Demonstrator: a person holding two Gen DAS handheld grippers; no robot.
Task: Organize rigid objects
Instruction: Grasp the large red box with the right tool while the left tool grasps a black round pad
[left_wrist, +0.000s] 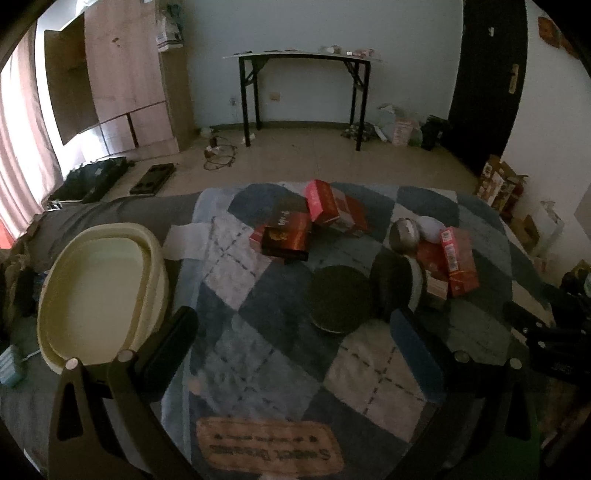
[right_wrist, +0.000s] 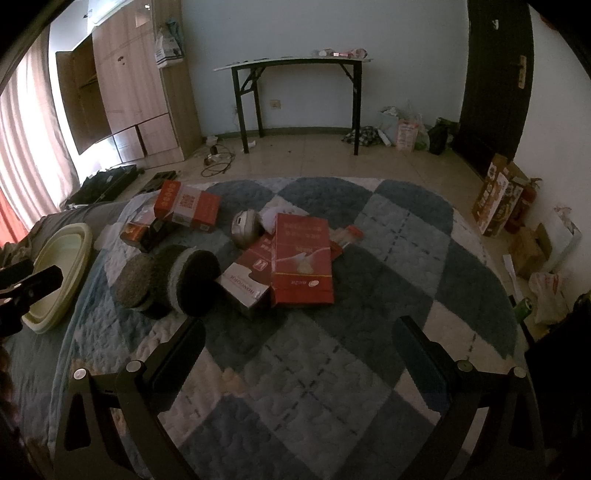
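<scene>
Cardboard, that red box (right_wrist: 301, 258), looks light and stiff; I'd pinch its edges. Both my hand-held grippers (left_wrist: 295, 332) (right_wrist: 299, 339) gape wide, empty.

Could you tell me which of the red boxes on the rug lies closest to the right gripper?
The large flat red box, lying face up mid-rug ahead of the open right gripper. The other red boxes sit farther back, to the left.

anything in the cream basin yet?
No, the cream basin shows only its bare pale bottom in the left wrist view; the red boxes lie on the checked rug.
</scene>
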